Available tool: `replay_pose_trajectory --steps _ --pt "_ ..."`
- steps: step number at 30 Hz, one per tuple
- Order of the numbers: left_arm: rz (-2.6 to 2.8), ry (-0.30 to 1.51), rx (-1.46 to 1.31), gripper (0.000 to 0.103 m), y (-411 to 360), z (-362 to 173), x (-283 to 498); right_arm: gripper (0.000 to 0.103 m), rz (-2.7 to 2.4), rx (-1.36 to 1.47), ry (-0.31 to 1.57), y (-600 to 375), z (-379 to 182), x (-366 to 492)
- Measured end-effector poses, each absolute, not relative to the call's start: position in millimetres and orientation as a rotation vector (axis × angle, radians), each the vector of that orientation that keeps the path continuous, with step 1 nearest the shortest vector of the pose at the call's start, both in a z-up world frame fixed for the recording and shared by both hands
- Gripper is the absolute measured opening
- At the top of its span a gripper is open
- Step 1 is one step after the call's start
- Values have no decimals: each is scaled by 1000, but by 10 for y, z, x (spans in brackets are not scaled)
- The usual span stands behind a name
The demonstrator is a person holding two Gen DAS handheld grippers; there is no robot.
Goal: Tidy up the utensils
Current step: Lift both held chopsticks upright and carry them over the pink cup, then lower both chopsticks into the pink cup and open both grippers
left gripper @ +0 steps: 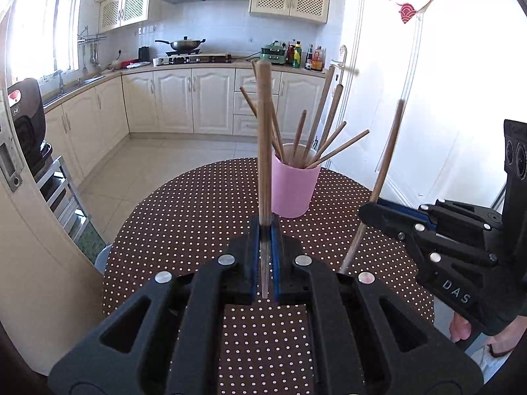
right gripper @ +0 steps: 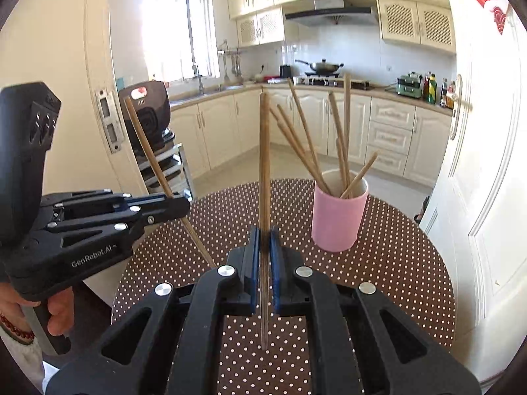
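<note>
A pink cup (left gripper: 292, 188) holding several wooden chopsticks (left gripper: 332, 146) stands on the round polka-dot table (left gripper: 184, 217). It also shows in the right wrist view (right gripper: 337, 219). My left gripper (left gripper: 265, 227) is shut on a wooden chopstick (left gripper: 263, 138), held upright, just in front of the cup. It shows from the side in the right wrist view (right gripper: 179, 202). My right gripper (right gripper: 264, 235) is shut on another chopstick (right gripper: 264, 164), upright, left of the cup. In the left wrist view the right gripper (left gripper: 370, 212) sits right of the cup with its chopstick (left gripper: 387, 158).
The table (right gripper: 395, 256) stands in a kitchen doorway. A white door (right gripper: 477, 164) is close on the right, a door frame (left gripper: 19, 197) on the left. Cabinets (left gripper: 184, 102) and a counter with a stove lie beyond.
</note>
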State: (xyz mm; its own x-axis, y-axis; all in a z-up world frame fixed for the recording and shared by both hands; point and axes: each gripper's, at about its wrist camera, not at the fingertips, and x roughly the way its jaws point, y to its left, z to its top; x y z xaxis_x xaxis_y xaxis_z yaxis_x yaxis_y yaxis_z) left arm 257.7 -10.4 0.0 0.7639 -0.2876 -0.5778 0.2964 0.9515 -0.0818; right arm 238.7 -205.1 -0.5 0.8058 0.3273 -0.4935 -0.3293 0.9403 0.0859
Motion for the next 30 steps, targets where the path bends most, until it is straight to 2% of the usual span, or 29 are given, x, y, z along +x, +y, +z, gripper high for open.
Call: replay_pose_trajectory --steps 13,30 --pt "-339 620 7 6 -190 -33 2584 5 339 -12 461 -2110 -8 2332" --pt "-364 390 -80 6 -442 598 2801 5 189 -3 274 -2704 555 2478"
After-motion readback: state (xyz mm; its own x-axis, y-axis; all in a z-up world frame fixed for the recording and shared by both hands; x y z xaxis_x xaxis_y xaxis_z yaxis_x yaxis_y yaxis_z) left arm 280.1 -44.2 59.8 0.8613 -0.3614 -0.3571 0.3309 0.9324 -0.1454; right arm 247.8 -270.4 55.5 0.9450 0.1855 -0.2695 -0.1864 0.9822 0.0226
